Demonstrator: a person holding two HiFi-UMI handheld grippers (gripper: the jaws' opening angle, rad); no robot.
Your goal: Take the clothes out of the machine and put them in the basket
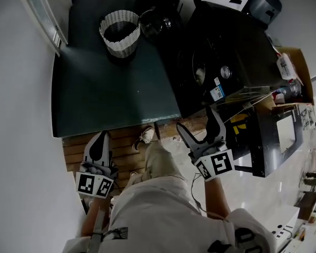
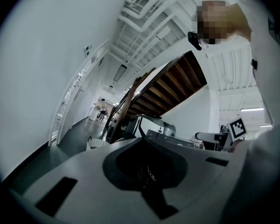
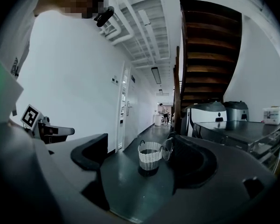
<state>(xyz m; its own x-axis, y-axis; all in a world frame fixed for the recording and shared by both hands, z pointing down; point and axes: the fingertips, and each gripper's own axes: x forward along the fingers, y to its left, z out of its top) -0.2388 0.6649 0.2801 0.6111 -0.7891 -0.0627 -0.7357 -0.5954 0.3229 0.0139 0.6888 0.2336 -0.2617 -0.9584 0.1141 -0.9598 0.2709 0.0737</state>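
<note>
- Two hand-held grippers show low in the head view: the left gripper (image 1: pixel 104 135) at 8 o'clock and the right gripper (image 1: pixel 195 117) just off centre at 4 o'clock.
- In the left gripper view, the left gripper's jaws are pressed together with nothing between them.
- The right gripper's jaws stand wide apart and hold nothing. In its own view the gap frames only floor and the distant basket (image 3: pixel 150 155).
- In the head view the white woven basket (image 1: pixel 119 33) stands upright on the dark floor (image 1: pixel 110 94) at 11 o'clock, well apart from both grippers.
- The black washing machine (image 1: pixel 226 57) sits at 1 to 2 o'clock. Its round glass door (image 1: pixel 157 21) is swung open just beside the basket, at the basket's 3 o'clock.
- The machine's drum opening (image 1: pixel 200 73) faces the floor side. Whether clothes lie inside cannot be told.
- The person's pale trouser leg (image 1: pixel 160 165) and shoe (image 1: pixel 146 135) fall between the two grippers, over a strip of wooden flooring (image 1: pixel 121 141).
- A dark staircase (image 3: pixel 210 45) rises at 1 o'clock in the right gripper view.
</note>
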